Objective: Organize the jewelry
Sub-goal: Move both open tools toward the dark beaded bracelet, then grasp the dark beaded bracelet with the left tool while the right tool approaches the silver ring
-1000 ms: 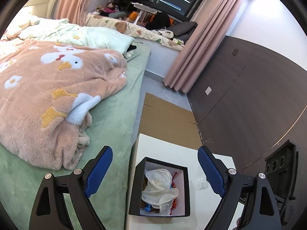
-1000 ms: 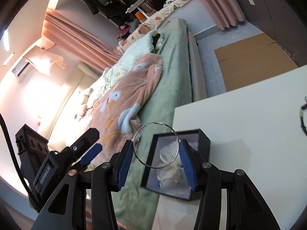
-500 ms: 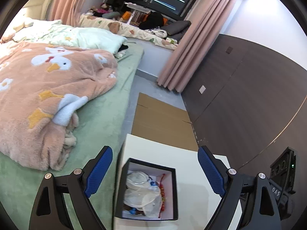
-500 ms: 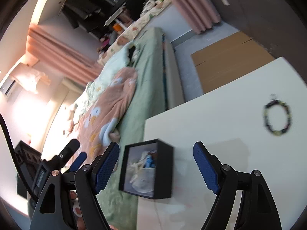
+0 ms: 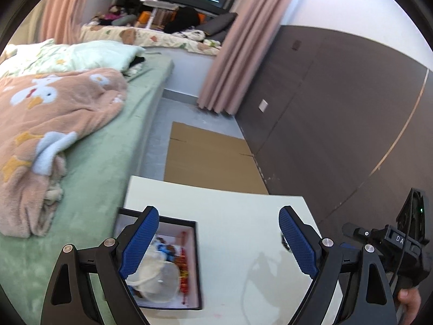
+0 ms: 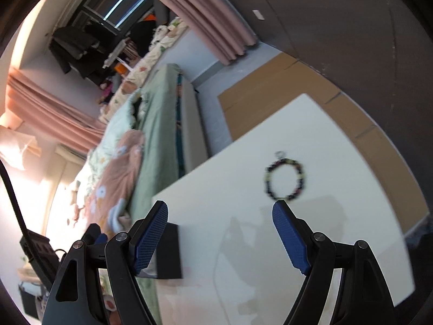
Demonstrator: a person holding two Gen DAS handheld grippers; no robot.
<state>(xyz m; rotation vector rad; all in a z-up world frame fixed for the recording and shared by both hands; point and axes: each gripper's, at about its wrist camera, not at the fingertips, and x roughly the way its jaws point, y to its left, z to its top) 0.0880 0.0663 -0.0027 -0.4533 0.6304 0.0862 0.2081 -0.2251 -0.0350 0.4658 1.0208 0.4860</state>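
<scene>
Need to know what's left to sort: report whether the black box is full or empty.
Partly full: the black box has no lid on and holds a clear bag and red beads; a beaded bracelet lies outside on the table.

Left hand-held gripper (image 5: 219,239) jaws wide and empty, right hand-held gripper (image 6: 220,234) jaws just opened, empty

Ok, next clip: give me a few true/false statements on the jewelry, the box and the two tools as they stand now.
1. The right tool holds a hoop earring. False: its jaws stand apart with nothing between them.
2. A beaded bracelet lies on the white table, outside the box. True.
3. The black box is empty. False: it holds a clear bag and red and blue pieces.
4. The left tool is open and holds nothing. True.
5. The box has its lid on. False: it is open at the top.
</scene>
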